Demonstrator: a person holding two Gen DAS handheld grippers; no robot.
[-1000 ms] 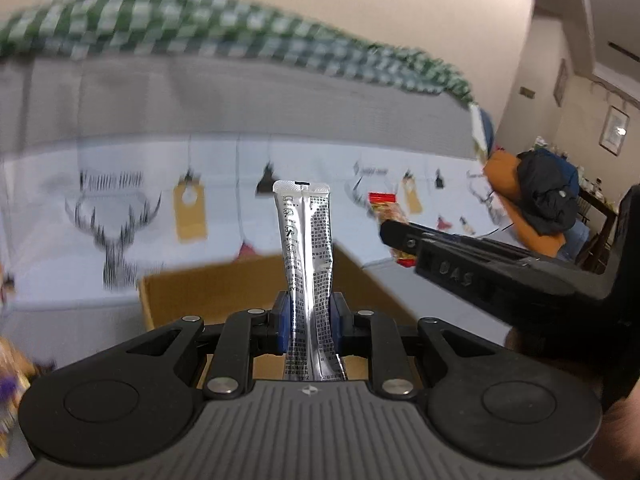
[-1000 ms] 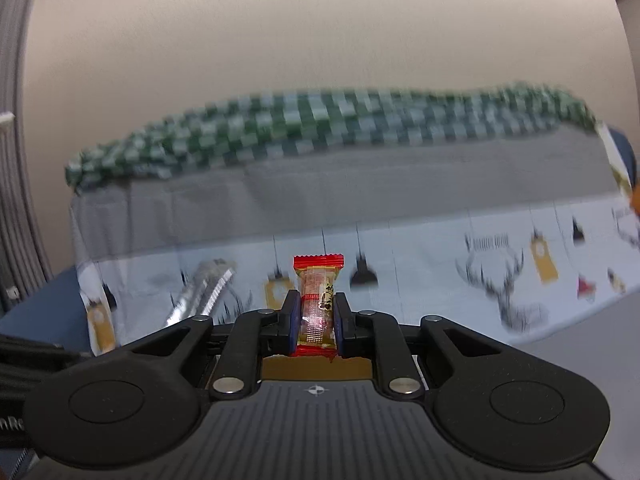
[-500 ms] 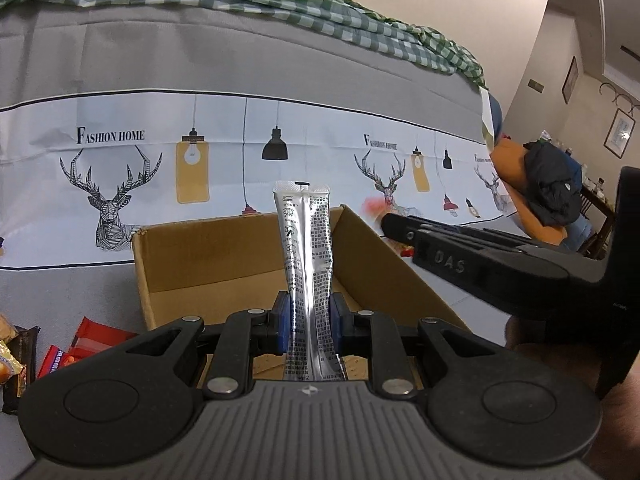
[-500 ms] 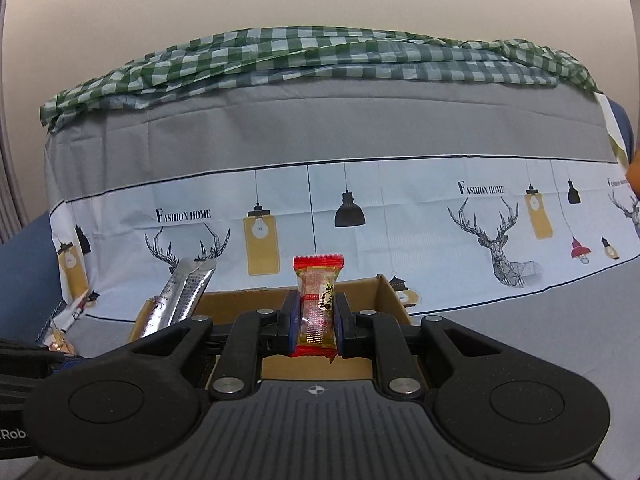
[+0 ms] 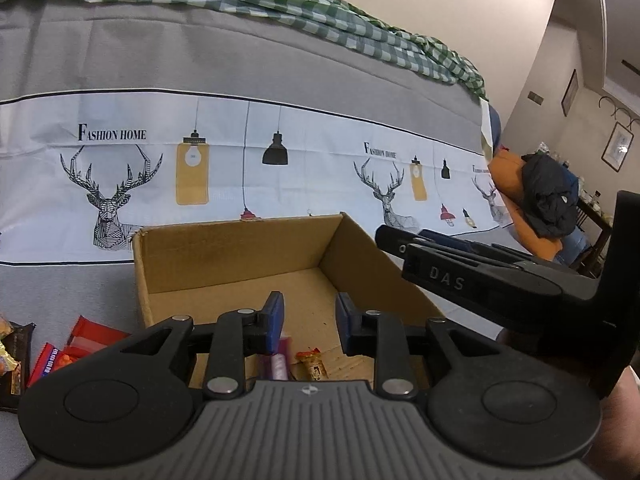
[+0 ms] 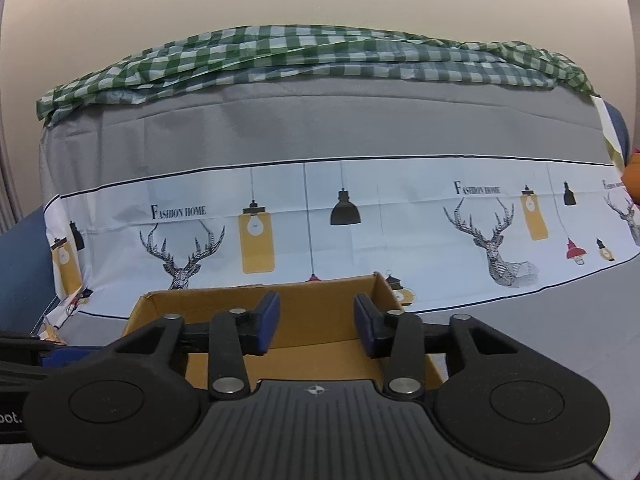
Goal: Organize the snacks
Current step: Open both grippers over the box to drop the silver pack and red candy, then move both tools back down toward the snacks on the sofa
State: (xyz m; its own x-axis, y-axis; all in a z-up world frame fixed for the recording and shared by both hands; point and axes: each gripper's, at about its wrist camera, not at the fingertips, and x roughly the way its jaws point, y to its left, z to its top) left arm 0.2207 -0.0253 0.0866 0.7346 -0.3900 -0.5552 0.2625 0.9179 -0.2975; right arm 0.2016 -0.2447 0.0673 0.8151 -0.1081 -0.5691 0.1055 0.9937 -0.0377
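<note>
Left wrist view: left hand-held gripper (image 5: 308, 322) just opened, empty, above cardboard box (image 5: 240, 256); dropped snacks (image 5: 308, 364) on box floor. Right hand-held gripper (image 6: 316, 326) likewise just opened, empty. Drop step done; next, fetching loose snack packets (image 5: 80, 344) beside box.

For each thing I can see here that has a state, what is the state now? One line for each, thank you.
Left gripper: jaws just opened, nothing between them.
Right gripper: jaws just opened, nothing between them.
Brown cardboard box: open at the top, upright, holding snacks.
Small red-and-gold wrapped candy: lying on the box floor.
Pink snack stick: lying in the box, partly hidden.
Red snack packets: outside the box.
</note>
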